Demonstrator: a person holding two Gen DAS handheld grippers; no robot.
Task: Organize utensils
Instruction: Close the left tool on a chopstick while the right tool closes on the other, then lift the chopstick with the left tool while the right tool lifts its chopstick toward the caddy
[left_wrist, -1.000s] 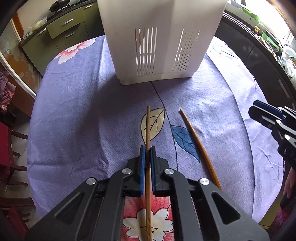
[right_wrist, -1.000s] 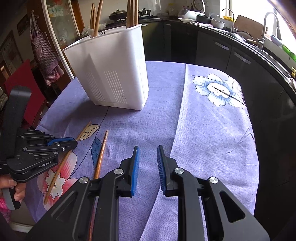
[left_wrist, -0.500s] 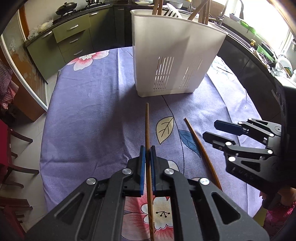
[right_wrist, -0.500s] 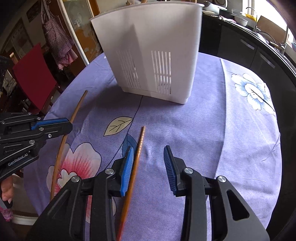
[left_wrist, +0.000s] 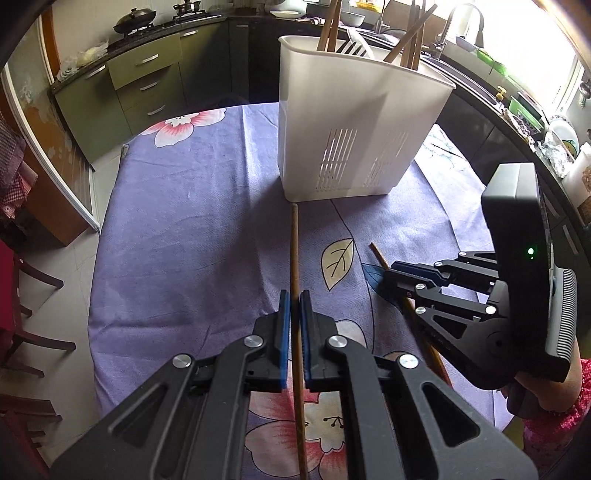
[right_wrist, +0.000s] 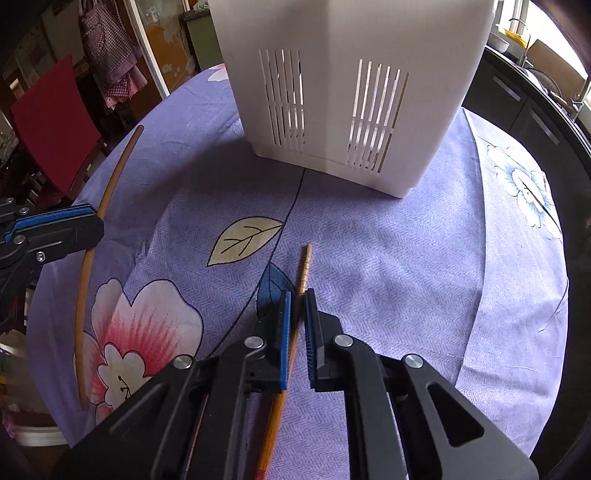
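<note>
Holder (left_wrist: 354, 122) rim cropped, chopstick (right_wrist: 301, 273) lower end seemingly hidden

Both wrist views downward, sharing holder (left_wrist: 354, 125).

No readable text, labels, brand names, nos. or signs anywhere in either wrist view at this moment.

The right gripper (right_wrist: 297, 295), wide open a moment ago, has come down over the second chopstick (right_wrist: 302, 271) lying on the tablecloth (right_wrist: 406, 266) and pinched shut on it. The left gripper (left_wrist: 294, 299) has lifted its chopstick (left_wrist: 294, 251) a little.
</note>
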